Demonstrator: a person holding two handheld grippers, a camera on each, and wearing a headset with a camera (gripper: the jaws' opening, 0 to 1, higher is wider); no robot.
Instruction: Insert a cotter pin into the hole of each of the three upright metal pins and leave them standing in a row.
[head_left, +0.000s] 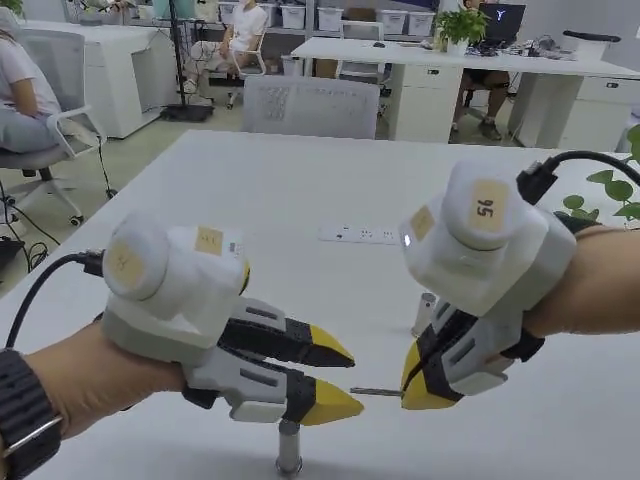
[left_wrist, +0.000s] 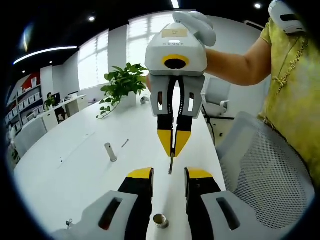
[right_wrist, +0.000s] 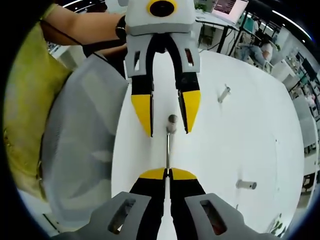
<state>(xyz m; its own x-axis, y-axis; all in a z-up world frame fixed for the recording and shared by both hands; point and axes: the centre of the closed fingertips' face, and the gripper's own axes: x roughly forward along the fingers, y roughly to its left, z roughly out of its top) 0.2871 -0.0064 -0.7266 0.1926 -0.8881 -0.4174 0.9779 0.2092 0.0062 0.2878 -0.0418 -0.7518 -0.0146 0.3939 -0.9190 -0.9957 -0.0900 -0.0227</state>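
My right gripper (head_left: 410, 390) is shut on a thin cotter pin (head_left: 375, 392), held level and pointing left. Facing it, my left gripper (head_left: 350, 378) is open, its yellow tips above an upright metal pin (head_left: 289, 445) near the table's front edge. In the left gripper view that pin's top (left_wrist: 160, 220) lies between my open jaws, and the cotter pin (left_wrist: 171, 162) hangs from the right gripper (left_wrist: 172, 150). The right gripper view shows the cotter pin (right_wrist: 168, 150) reaching toward the pin (right_wrist: 172, 122). A second metal pin (head_left: 425, 315) stands behind the right gripper. A third pin (right_wrist: 246, 184) is further off.
A white power strip (head_left: 360, 235) lies mid-table. A potted plant (head_left: 610, 190) stands at the right edge. A loose cotter pin (left_wrist: 125, 143) lies beyond the second pin (left_wrist: 110, 152). A mesh chair (head_left: 310, 105) stands behind the table; people sit at other desks.
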